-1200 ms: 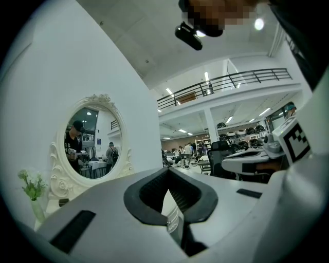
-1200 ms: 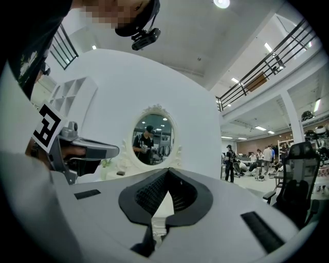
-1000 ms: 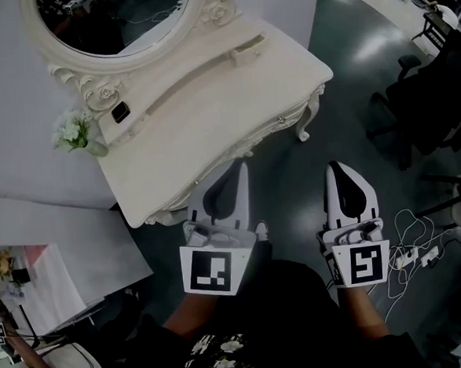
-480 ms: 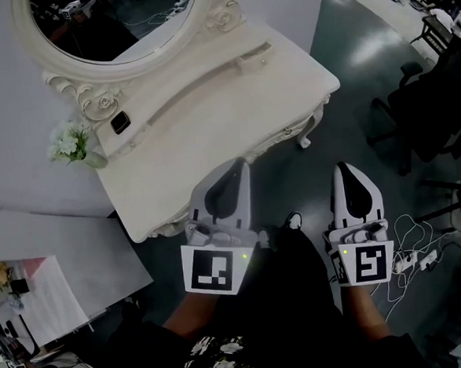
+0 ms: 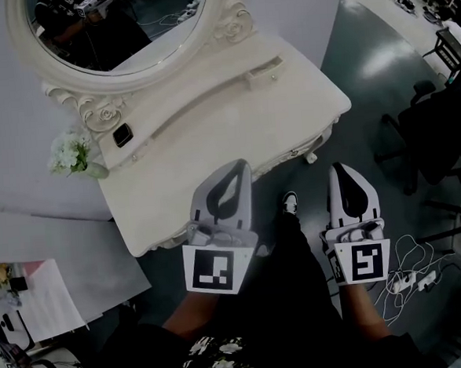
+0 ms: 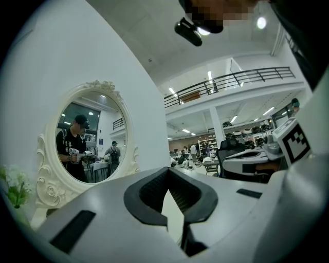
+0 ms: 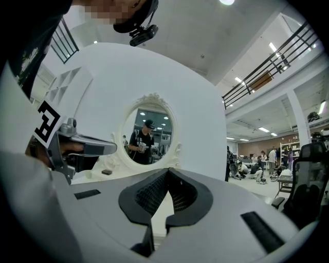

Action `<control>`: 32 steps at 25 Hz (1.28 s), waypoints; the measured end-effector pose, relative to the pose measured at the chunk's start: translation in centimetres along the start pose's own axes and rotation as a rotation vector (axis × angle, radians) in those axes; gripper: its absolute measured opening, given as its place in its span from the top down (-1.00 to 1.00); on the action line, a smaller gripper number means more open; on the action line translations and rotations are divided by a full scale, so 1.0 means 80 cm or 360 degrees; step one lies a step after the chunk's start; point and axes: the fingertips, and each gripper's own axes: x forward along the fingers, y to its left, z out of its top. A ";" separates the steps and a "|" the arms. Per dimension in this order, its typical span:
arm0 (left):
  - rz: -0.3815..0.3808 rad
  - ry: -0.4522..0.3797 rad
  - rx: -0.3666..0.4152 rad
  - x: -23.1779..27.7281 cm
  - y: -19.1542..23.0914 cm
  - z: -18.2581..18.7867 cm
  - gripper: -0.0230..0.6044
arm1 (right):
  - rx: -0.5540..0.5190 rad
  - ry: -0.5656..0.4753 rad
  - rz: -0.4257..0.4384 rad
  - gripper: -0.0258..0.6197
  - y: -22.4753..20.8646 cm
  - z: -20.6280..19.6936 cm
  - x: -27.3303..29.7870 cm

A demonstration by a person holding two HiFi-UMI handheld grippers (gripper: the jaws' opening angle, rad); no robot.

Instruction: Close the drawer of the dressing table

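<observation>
While small white drawer [image 5: 263,71] on back shelf of white carved dressing table worktop [image 5: 213,153] looks pulled out, job not begun. Left claw [image 5: 240,167], right claw [image 5: 339,168] both pinched together, empty, near front edge, well apart from drawer. Push-in left to do.

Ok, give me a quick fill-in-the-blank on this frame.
1. In the head view, the flowers stand at the table's ___ end.
2. The mirror reflects a ___ holding grippers.
3. The right gripper's jaws are ___.
4. The left gripper holds ___.
Missing: left; person; shut; nothing.
</observation>
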 end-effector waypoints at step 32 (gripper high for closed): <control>0.0254 0.0303 -0.0068 0.305 0.056 -0.078 0.93 | 0.0134 0.0185 0.0358 0.94 -0.146 -0.102 0.292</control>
